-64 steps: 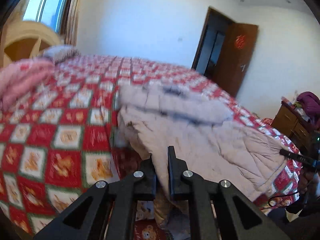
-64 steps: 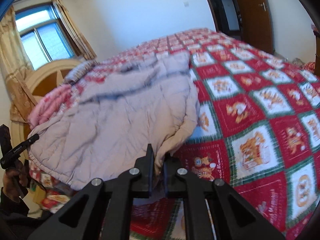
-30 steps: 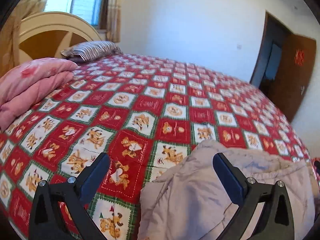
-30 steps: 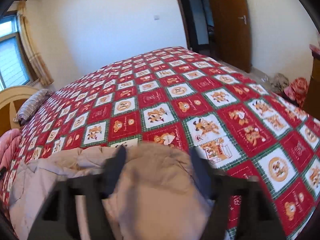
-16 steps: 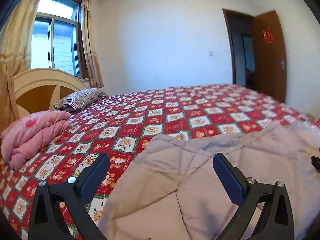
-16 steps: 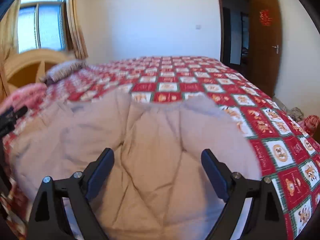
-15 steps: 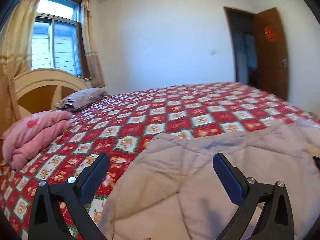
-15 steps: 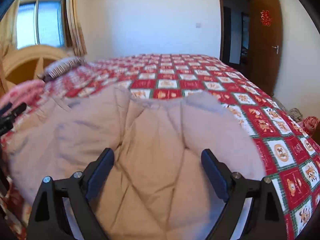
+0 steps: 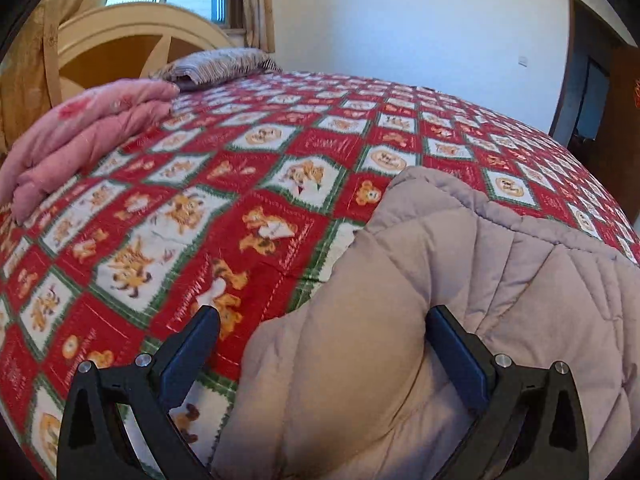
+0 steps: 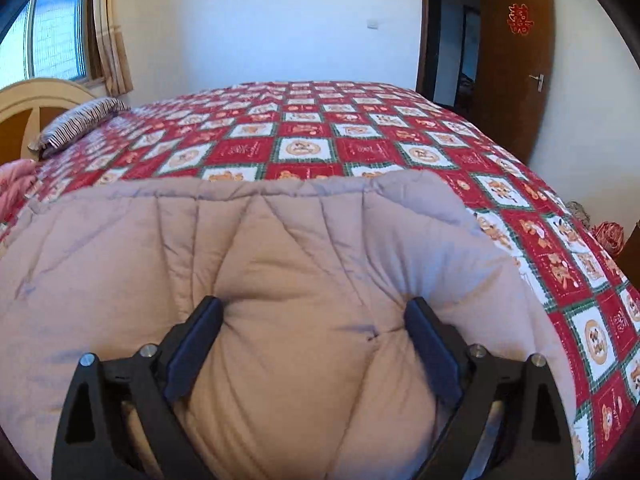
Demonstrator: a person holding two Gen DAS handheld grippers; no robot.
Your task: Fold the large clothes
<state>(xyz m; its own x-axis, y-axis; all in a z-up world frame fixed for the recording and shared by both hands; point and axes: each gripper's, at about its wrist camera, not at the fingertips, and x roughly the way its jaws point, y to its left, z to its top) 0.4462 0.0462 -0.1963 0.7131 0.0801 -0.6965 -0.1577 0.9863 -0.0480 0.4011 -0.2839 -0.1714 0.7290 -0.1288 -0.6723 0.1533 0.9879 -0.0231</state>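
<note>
Beige quilted coat (image 10: 280, 264) lies bunched on the bed (image 10: 360, 144) at my 6 o'clock edge. Both jaws wide apart: left hand-held gripper (image 9: 320, 332) straddles its left corner, right hand-held gripper (image 10: 314, 320) presses mid-panel. Risk: puffy slick fabric, a shallow pinch could slip and undo the fold.

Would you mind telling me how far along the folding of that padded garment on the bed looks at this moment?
Done: the beige quilted garment lies doubled into a thick bundle on the red patterned bedspread. In hand: nothing is gripped; the left gripper and right gripper are both open, fingers spread over the padding. Left: judging by its bulk and uneven far edge, probably another fold and some tidying, though I can't be sure.
</note>
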